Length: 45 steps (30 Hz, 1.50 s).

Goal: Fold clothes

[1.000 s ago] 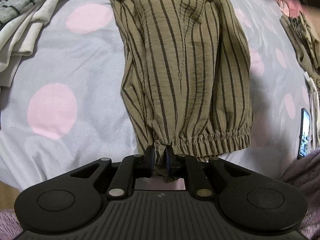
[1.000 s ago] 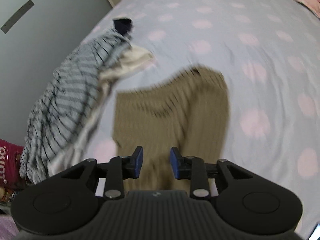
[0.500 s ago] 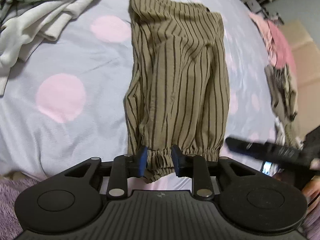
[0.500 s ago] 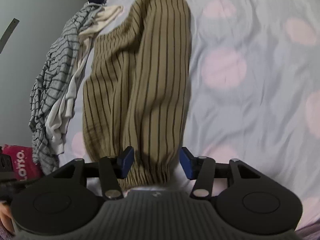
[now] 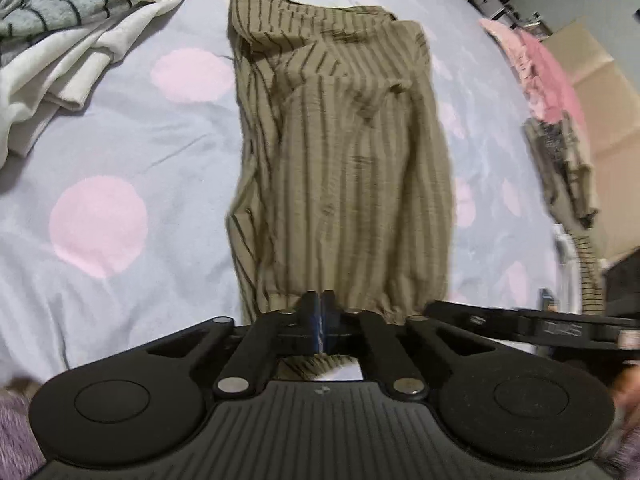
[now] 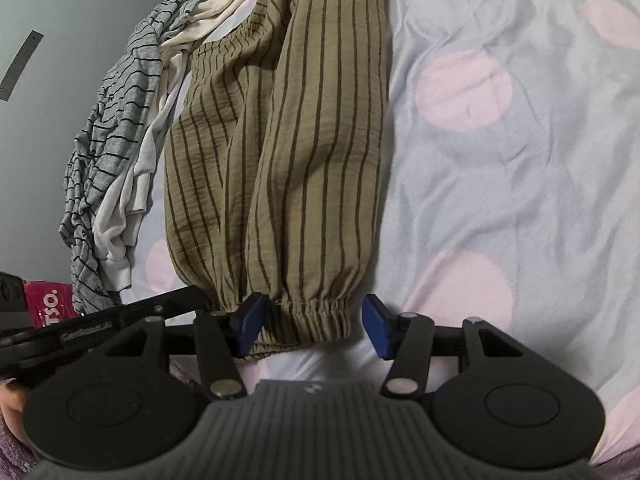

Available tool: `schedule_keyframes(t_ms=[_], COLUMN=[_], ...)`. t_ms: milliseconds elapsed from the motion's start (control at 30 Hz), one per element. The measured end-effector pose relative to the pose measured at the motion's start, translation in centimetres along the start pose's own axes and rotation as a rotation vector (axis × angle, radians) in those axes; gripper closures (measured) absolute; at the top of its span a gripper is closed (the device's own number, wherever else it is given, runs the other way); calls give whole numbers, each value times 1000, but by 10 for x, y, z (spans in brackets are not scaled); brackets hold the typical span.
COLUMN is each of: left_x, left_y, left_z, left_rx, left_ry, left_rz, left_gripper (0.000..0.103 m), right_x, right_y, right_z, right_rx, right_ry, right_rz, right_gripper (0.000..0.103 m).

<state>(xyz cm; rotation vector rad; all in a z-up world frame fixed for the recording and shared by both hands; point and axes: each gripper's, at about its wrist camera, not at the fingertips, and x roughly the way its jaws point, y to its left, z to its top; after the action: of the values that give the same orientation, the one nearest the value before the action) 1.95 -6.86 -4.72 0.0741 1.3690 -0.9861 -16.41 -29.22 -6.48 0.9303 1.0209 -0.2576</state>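
Observation:
Olive trousers with dark stripes (image 5: 344, 168) lie lengthwise on the lilac bedsheet with pink dots (image 5: 100, 224), elastic cuffs nearest me. My left gripper (image 5: 320, 308) is shut on the left part of the cuff hem, with fabric bunched under its fingers. In the right wrist view the same trousers (image 6: 288, 140) stretch away, and my right gripper (image 6: 314, 318) stands open with the gathered cuff (image 6: 316, 312) lying between its blue pads (image 6: 250, 320). The right gripper's dark finger (image 5: 520, 322) shows low on the right of the left wrist view.
A heap of grey striped and white garments (image 5: 60, 20) lies left of the trousers, also visible as the heap (image 6: 116, 128). Pink and dark clothes (image 5: 552, 92) and a cardboard box (image 5: 596, 80) sit at the right. A pink packet (image 6: 44, 304) is at the bed's edge.
My left gripper, open half a second ago, has shut on the cuff. The right gripper has come down to the cuff and opened wider around it.

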Motion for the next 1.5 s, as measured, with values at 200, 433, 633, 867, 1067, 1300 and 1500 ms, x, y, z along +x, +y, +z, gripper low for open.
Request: schedule_keyframes(t_ms=[200,433,633,867,1067,1300,1500], left_x=[13,6,36,26,36,35,30], left_y=[13,8,3,9,8,17,8], left_z=[-10,5,16,17,13,10,8], left_rx=[-45,-39,6,-17,-10,-71,-46], left_ry=[63,-22,3,-30,9,31,-6], left_rz=[37,-29,30,52,106,90,75], left_gripper=[103,83,83,83,80,73,94], right_x=[9,16,19,15,14,16,21], right_y=[-3,-5,-7,-13,-11,-14,-11], right_z=[0,0,0,-2,-2,-4,-4], right_rx=[12,18,17,17,17,12,0], right_ry=[18,24,31,29,26,29,26], right_rz=[-1,-11,-11,-8,-11,-16,-20], right_gripper=[46,46,46,46,46,45,53])
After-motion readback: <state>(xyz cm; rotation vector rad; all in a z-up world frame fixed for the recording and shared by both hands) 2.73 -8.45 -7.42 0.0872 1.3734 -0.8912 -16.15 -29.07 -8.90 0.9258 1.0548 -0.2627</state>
